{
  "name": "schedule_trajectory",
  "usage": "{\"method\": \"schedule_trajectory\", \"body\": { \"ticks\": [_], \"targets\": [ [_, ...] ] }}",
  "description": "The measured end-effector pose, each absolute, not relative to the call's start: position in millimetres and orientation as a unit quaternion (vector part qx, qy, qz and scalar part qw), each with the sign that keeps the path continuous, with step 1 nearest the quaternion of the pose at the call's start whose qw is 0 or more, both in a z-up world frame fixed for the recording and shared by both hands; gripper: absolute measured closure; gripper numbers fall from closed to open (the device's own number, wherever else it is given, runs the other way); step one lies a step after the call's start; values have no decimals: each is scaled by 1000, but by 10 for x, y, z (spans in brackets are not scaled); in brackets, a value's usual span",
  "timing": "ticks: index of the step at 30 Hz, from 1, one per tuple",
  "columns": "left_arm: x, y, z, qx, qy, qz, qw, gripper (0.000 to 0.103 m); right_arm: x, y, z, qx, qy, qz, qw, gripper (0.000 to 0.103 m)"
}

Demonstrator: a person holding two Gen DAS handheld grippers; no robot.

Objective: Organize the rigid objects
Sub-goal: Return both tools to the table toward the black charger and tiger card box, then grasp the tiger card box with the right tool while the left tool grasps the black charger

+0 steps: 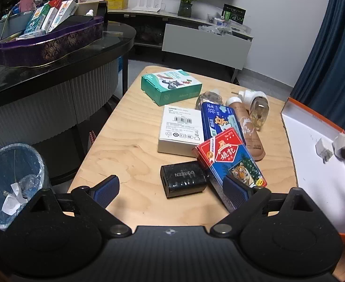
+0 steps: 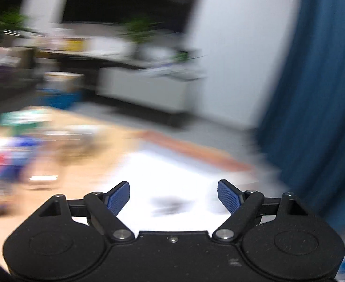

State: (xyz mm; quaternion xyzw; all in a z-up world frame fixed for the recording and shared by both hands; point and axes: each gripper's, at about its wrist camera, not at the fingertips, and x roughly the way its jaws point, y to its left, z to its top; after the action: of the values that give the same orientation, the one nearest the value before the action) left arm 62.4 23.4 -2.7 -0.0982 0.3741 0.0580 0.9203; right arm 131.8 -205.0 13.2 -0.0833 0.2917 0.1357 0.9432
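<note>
The left gripper (image 1: 171, 189) hovers over the wooden desk (image 1: 134, 145), jaws spread wide and holding nothing; a black UGREEN charger (image 1: 183, 179) lies between them, untouched, beside a red-and-blue card box (image 1: 228, 162). The right gripper (image 2: 173, 198), jaws wide and empty, hangs over the orange-rimmed white box (image 2: 172, 162); that view is blurred.

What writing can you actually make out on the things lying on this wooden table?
"UGREEN": on the black charger.
"姚記": on the red and blue card box.
White box: a label with small print and a barcode, too small to read.
Green box, blue box, tan tube: lettering too small to read.
Right wrist view: too blurred to read anything.
</note>
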Motion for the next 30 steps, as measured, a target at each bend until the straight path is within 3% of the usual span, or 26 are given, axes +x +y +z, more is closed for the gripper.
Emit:
{"method": "schedule_trajectory", "body": {
  "ticks": [9, 30],
  "targets": [
    [506, 425, -73, -104, 372, 73, 920, 5, 1225, -982, -33, -147, 339, 280, 886, 7],
    [492, 595, -112, -110, 399, 88, 906, 4, 1327, -438, -226, -172, 372, 298, 862, 7]
  ]
}}
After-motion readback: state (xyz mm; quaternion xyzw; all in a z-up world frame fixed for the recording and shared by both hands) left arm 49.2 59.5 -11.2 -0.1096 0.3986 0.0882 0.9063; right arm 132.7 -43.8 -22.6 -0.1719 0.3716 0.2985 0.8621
